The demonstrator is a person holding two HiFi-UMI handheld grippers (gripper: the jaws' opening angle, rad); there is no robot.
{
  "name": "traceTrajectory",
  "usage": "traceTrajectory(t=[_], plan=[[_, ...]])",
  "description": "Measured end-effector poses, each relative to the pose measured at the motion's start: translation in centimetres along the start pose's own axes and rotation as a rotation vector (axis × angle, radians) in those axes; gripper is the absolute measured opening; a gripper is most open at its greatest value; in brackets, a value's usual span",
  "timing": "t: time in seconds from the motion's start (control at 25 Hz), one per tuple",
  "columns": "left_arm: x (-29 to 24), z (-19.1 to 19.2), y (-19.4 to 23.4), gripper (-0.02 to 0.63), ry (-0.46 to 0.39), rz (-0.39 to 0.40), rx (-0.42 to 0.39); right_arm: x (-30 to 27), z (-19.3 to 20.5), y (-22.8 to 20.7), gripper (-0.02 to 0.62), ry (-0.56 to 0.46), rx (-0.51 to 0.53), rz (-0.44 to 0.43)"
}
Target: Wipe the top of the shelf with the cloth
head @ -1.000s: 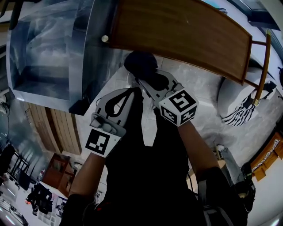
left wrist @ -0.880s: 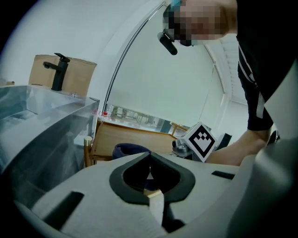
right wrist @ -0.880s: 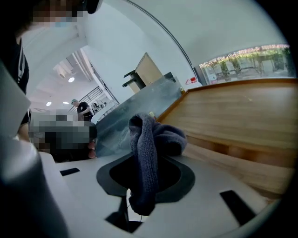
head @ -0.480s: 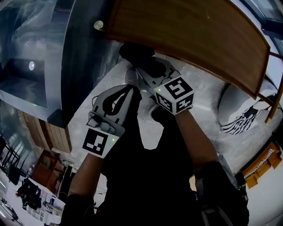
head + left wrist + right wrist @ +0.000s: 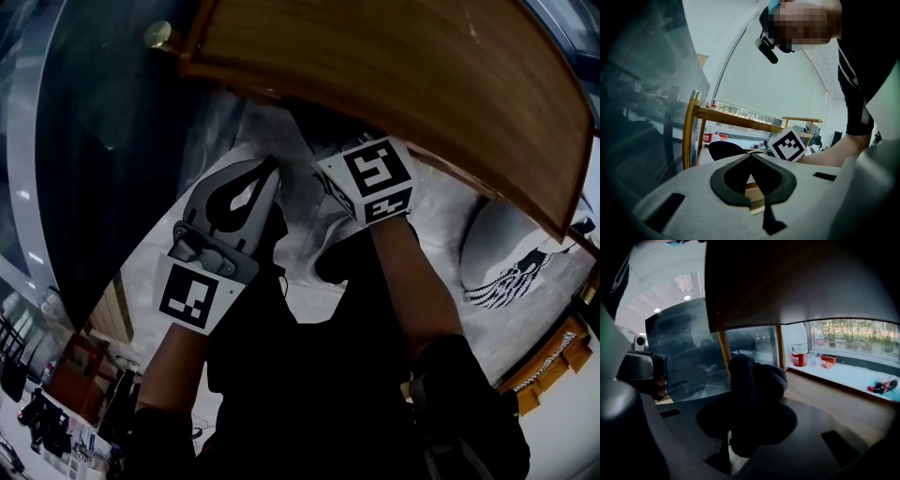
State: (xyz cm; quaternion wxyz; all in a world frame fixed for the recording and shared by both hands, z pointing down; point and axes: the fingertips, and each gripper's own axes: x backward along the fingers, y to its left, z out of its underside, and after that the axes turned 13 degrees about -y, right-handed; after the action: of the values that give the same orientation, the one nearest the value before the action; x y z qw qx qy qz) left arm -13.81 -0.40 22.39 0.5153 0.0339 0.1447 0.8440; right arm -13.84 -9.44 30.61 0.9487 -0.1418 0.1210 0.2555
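Since the earlier frames both tools have risen toward the shelf [image 5: 394,84]. Its wooden top now fills more of the head view, and the right tool's nose has passed under its near edge.

- Shelf: curved wooden top board on a brass-coloured frame. No cloth lies on the top.
- Glass cabinet [image 5: 84,169]: just beside the shelf's left end.
- Left tool [image 5: 751,158]: jaws pressed together with nothing between them, held below the shelf's near edge.
- Right tool [image 5: 747,420]: jaws pinching the cloth, beneath the shelf's top board, whose underside fills the upper part of the right gripper view.
- Cloth [image 5: 757,376]: dark and bunched, held under the shelf's top and apart from it.
- Bottle [image 5: 800,352]: red label, on a pale ledge beyond the shelf.

Progress, as judged: the cloth is in hand, but wiping has not begun. The cloth has yet to be brought above the top board, laid on it and swept across.
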Motion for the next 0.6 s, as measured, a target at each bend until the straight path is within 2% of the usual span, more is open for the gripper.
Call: traceTrajectory(t=[0.12, 0.32, 0.48, 0.6], plan=[[-0.1, 0.7, 1.1, 0.02, -0.031, -0.015, -0.008, -0.6, -0.1, 0.1, 0.095, -0.014, 0.104, 0.01], [0.0, 0.8, 2.9, 0.02, -0.097, -0.012, -0.049, -2.4, 0.4, 0.0, 0.095, -0.021, 0.338, 0.007], [-0.8, 2.4, 3.6, 0.02, -0.129, 0.005, -0.072, -4.0, 2.7, -2.2, 0.095, -0.007, 0.401, 0.012], [-1.6, 3.7, 4.1, 0.02, -0.134, 0.022, -0.086, -4.9, 2.6, -3.4, 0.095, -0.002, 0.441, 0.014]])
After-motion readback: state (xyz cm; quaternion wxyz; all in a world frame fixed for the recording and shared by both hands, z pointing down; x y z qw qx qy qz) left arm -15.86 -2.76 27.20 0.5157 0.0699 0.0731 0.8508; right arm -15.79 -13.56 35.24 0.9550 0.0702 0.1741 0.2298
